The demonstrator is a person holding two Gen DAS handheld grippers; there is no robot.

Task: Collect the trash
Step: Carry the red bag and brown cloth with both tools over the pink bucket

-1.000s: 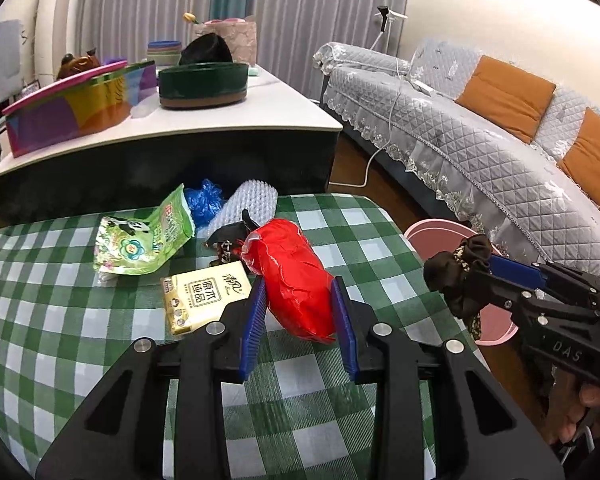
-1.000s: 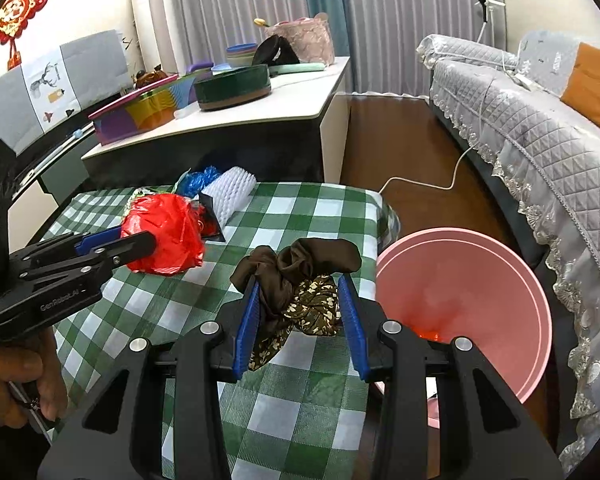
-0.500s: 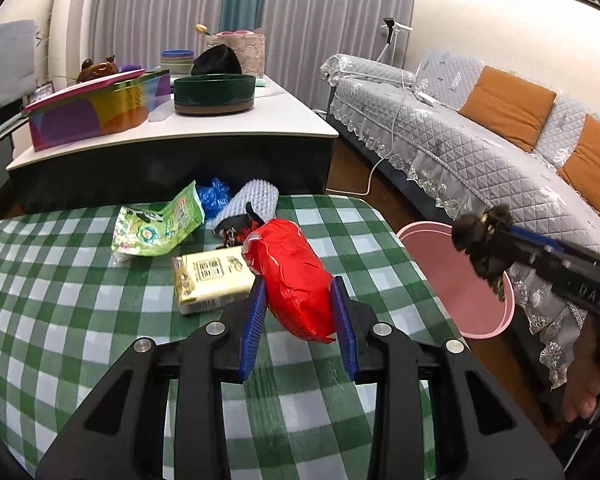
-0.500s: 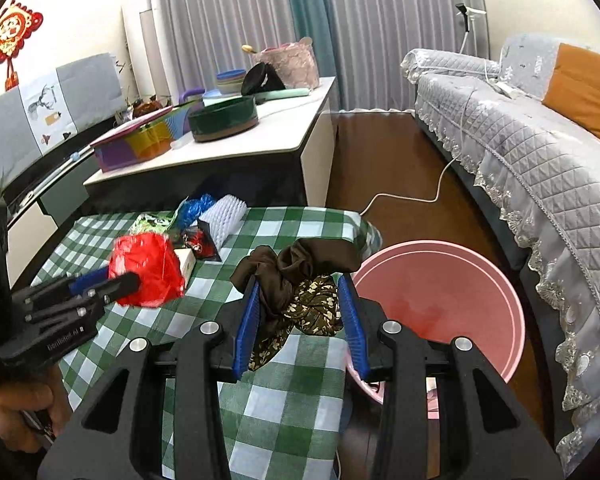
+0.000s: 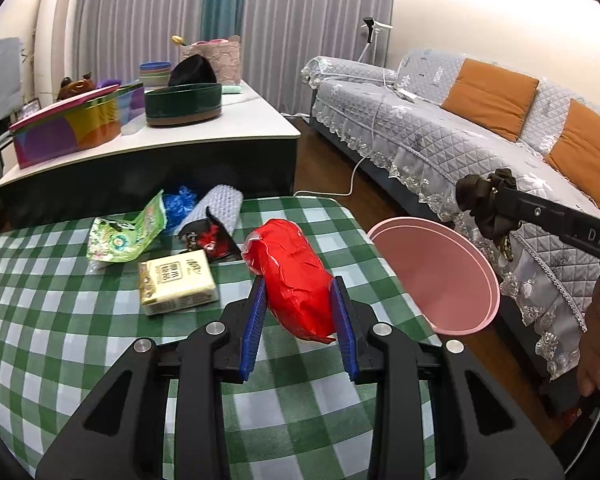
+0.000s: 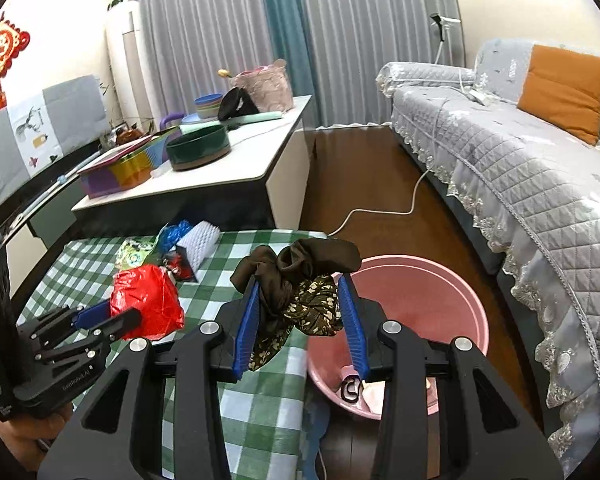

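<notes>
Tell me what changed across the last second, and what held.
Both claws lifted their loads. The right claw carried the brown fabric bundle rightward over the pink plastic bucket. The left claw raised the red plastic bag off the green checked tablecloth. Both grips stayed closed; the wrappers stayed put.

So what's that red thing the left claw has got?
The red bag looks like thin, glossy, crinkled plastic, bunched into a plump oblong bundle. The left gripper clamps its near end between blue pads; the far end sticks out forward above the checked tablecloth. Whether its underside touches the cloth is unclear.
</notes>
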